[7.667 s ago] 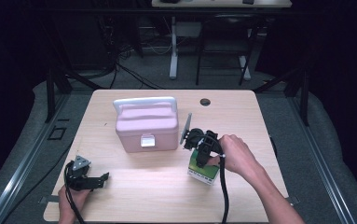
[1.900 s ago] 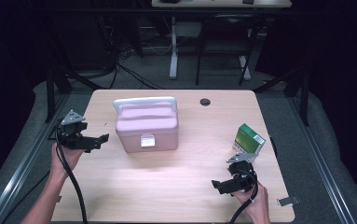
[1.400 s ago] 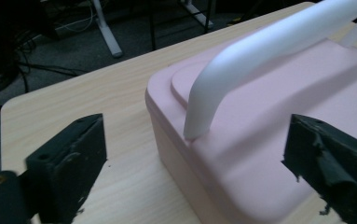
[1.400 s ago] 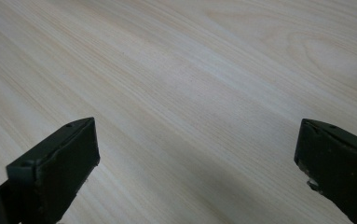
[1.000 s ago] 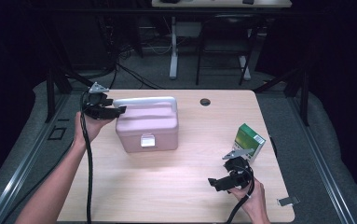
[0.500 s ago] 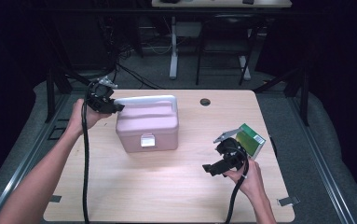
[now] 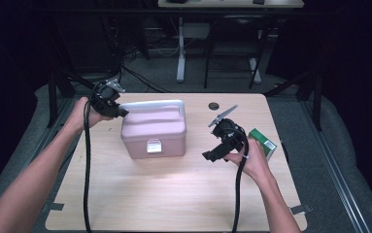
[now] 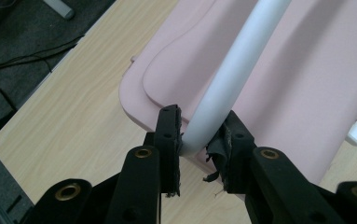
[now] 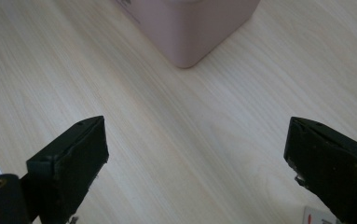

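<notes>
A pink box with a white carrying handle stands in the middle of the table. My left gripper is at the handle's left end. Its jaws have just been closing, and in the left gripper view the left gripper is shut on the white handle above the pink lid. My right gripper hovers above the table to the right of the box. Its jaws have just closed a little. The right gripper stands open with nothing between its pads, and a corner of the pink box lies ahead.
A green carton lies at the table's right edge, just behind my right hand. A small dark round spot sits near the far edge. The box has a white latch on its front. Bare wooden tabletop stretches in front.
My left gripper's jaws closed on the handle's left end. The right hand rose from the table's front right and moved left and forward, toward the pink box.
</notes>
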Available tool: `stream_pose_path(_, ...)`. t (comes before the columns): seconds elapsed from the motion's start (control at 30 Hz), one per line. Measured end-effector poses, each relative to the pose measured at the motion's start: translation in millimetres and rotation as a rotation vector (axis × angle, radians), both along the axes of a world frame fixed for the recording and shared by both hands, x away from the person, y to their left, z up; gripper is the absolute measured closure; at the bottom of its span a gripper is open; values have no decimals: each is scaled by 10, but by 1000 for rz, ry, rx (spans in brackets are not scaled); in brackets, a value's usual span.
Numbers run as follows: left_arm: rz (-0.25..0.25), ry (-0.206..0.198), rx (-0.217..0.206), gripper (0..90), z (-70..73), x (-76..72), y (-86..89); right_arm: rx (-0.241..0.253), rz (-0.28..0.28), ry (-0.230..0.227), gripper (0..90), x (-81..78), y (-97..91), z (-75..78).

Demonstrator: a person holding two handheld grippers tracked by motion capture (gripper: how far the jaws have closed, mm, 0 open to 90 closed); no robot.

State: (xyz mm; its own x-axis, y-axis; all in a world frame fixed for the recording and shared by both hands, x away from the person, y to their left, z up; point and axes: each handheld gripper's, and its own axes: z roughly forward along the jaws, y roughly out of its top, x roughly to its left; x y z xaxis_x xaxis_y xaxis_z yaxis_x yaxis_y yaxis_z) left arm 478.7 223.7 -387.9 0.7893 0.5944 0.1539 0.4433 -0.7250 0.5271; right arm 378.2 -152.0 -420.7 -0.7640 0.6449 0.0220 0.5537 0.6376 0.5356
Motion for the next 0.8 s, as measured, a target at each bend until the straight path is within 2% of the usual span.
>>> stream_pose_path(0.13, -26, 7, 2, 736, 4, 15, 16, -24, 39, 6, 59, 153, 122, 105)
stream_pose_path(0.23, -43, 6, 28, 740, 12, 7, -8, -46, 61, 14, 72, 243, 187, 154)
stream_pose_path(0.27, -48, 6, 34, 742, 14, 4, -18, -61, 64, 11, 74, 275, 207, 174)
stream_pose_path(0.4, -89, 11, 44, 752, 19, -3, -43, -74, 75, 6, 117, 386, 280, 258)
stream_pose_path(0.5, -111, 9, 67, 756, 28, -3, -67, -85, 93, -3, 139, 473, 367, 293)
stream_pose_path(0.57, -122, 10, 65, 758, 26, 2, -70, -98, 101, -10, 144, 547, 442, 306)
stream_pose_path(0.63, -126, 13, 59, 759, 25, 14, -61, -90, 107, -13, 166, 639, 507, 326)
stream_pose_path(0.8, -151, 19, 75, 761, 33, 27, -68, -116, 120, -19, 223, 865, 649, 363)
